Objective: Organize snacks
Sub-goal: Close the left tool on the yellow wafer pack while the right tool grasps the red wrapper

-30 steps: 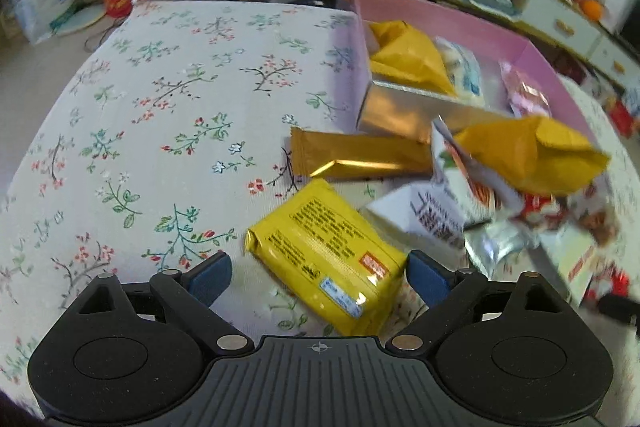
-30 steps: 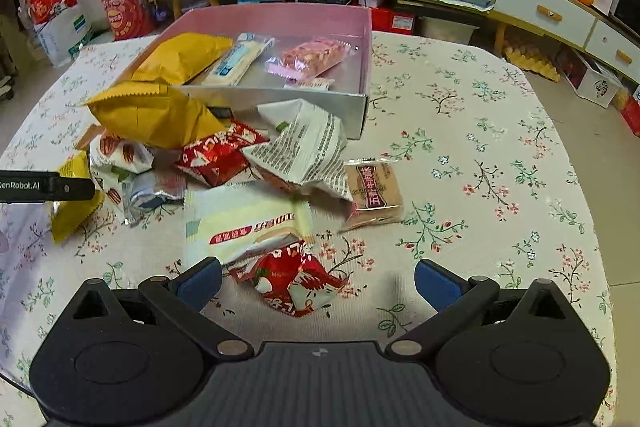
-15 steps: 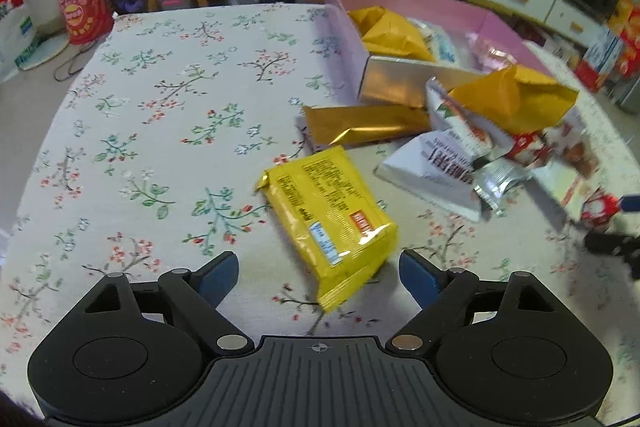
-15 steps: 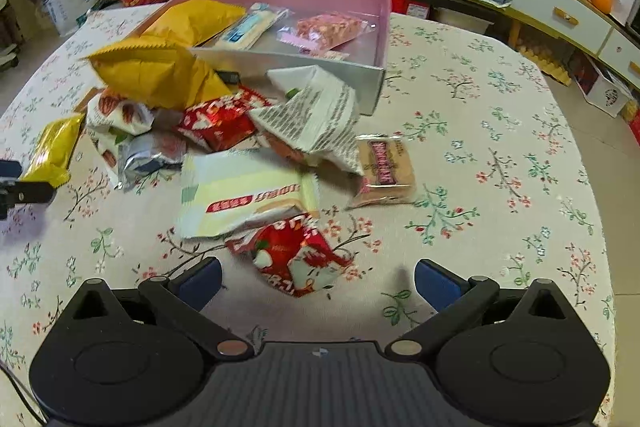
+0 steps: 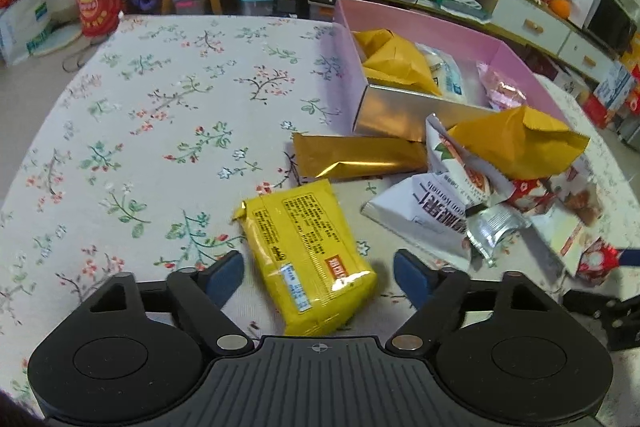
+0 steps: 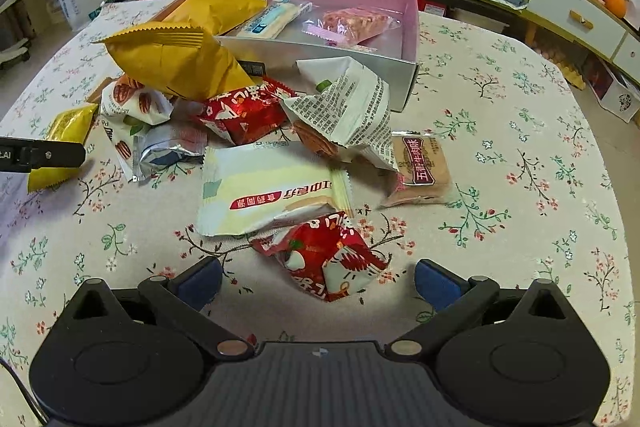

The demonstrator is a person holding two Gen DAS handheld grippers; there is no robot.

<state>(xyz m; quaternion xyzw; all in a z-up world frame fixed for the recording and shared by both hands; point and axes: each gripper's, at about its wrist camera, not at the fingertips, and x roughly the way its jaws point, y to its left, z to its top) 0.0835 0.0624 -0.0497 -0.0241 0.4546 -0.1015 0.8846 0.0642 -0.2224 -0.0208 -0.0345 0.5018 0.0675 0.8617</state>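
Snacks: four already in pink box (image 5: 516, 63), about ten loose on table (image 5: 160, 107) | left wrist: left gripper (image 5: 319, 277) closing around yellow packet (image 5: 308, 255), pads not touching | right wrist: right gripper (image 6: 318, 281) wide open, straddling red packet (image 6: 328, 259), nothing held

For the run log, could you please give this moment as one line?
left gripper: closing around yellow snack pack, not gripped | right gripper: open over red snack packet | pink box: partly filled
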